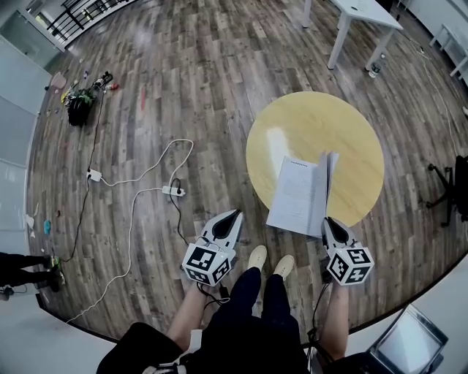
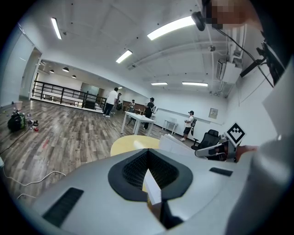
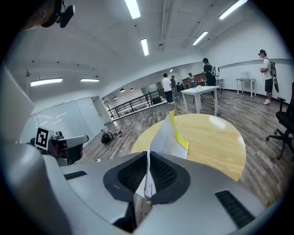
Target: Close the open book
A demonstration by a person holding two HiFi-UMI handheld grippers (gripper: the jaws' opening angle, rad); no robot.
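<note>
An open book [image 1: 296, 196] lies at the near edge of a round yellow table [image 1: 314, 124]. Its right part [image 1: 327, 179] stands lifted, almost upright, above the flat left pages. My right gripper [image 1: 327, 220] sits at the book's near right corner. In the right gripper view it [image 3: 148, 153] is shut on the raised white pages and yellow cover [image 3: 167, 137]. My left gripper [image 1: 234, 214] hangs over the floor left of the book, apart from it. Its jaws [image 2: 147, 153] are together with nothing held. The book [image 2: 177, 143] shows beyond them.
A power strip [image 1: 173, 191] and white cables lie on the wooden floor to the left. A white table [image 1: 358, 14] stands behind the yellow one. An office chair [image 1: 457, 186] is at the right, a laptop [image 1: 406, 343] at the bottom right. My shoes [image 1: 267, 259] are under the table's edge.
</note>
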